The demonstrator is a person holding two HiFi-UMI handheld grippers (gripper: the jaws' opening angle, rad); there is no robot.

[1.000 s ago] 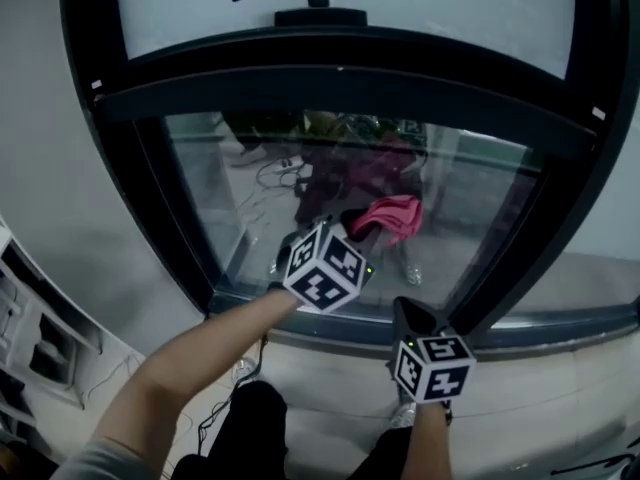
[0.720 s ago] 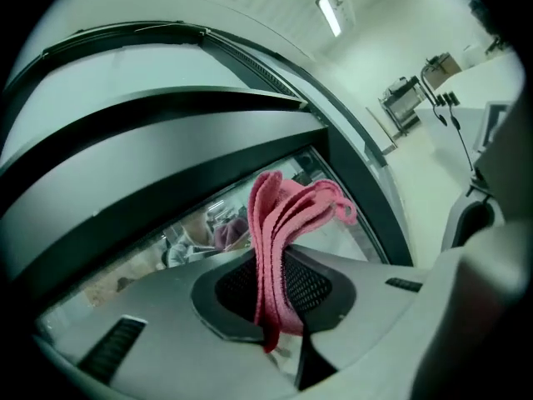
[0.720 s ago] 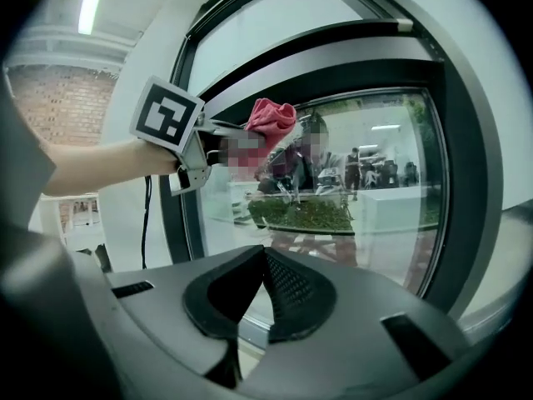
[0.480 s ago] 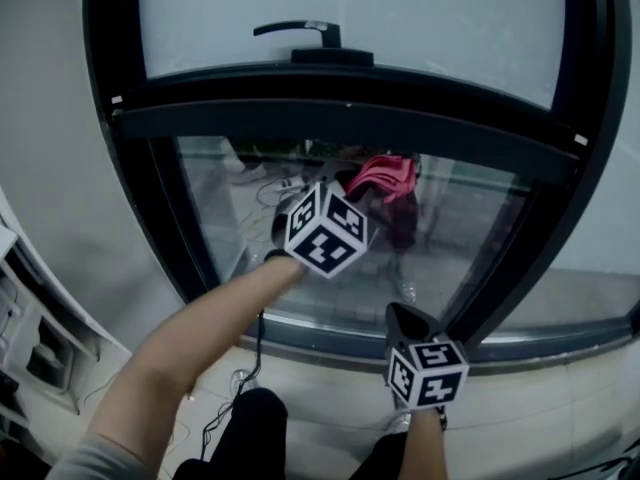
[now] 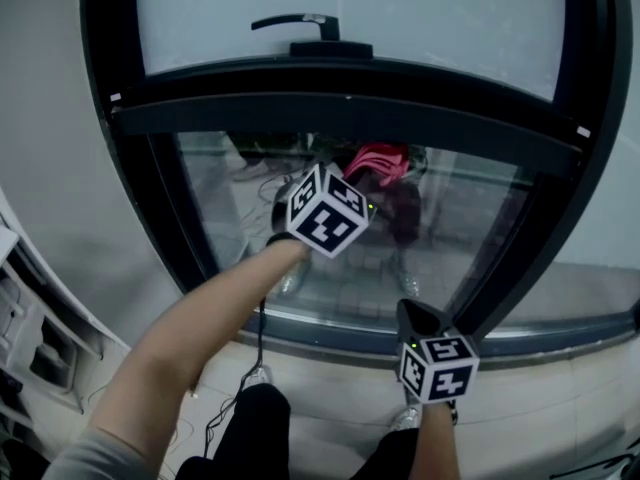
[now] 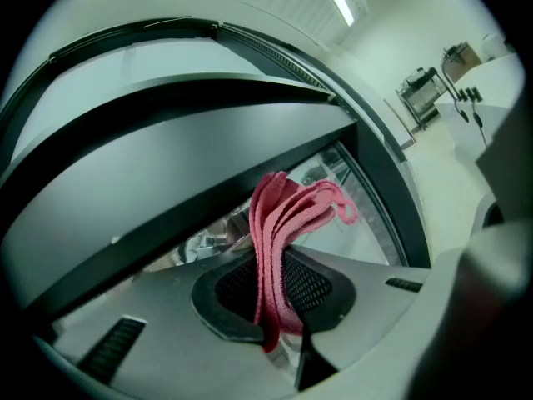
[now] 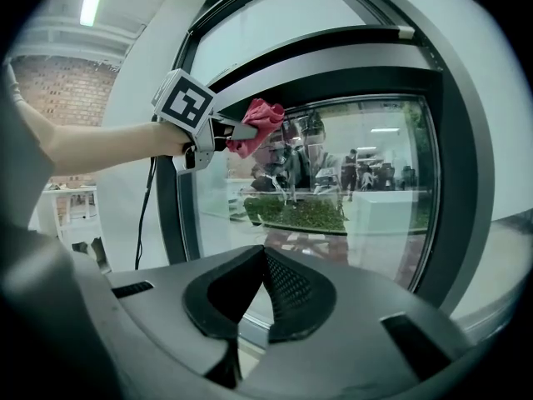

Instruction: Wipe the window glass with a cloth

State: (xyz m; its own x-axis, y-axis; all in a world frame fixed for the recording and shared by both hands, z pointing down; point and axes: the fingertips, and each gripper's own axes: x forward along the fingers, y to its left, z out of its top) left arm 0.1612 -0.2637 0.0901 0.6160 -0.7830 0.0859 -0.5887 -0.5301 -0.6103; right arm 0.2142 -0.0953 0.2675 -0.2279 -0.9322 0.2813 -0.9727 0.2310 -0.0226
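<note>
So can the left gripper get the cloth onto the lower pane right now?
Probably yes: the left gripper, shut on the pink cloth, is at the lower pane near its top, nothing between; the right gripper sits low, clear.

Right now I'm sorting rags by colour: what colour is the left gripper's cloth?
The cloth is pink, clearest in the left gripper view.

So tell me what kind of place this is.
Probably an indoor workshop or lab-style room, at a large black-framed window with a lever handle. A ceiling strip light and benches with equipment show behind.
</note>
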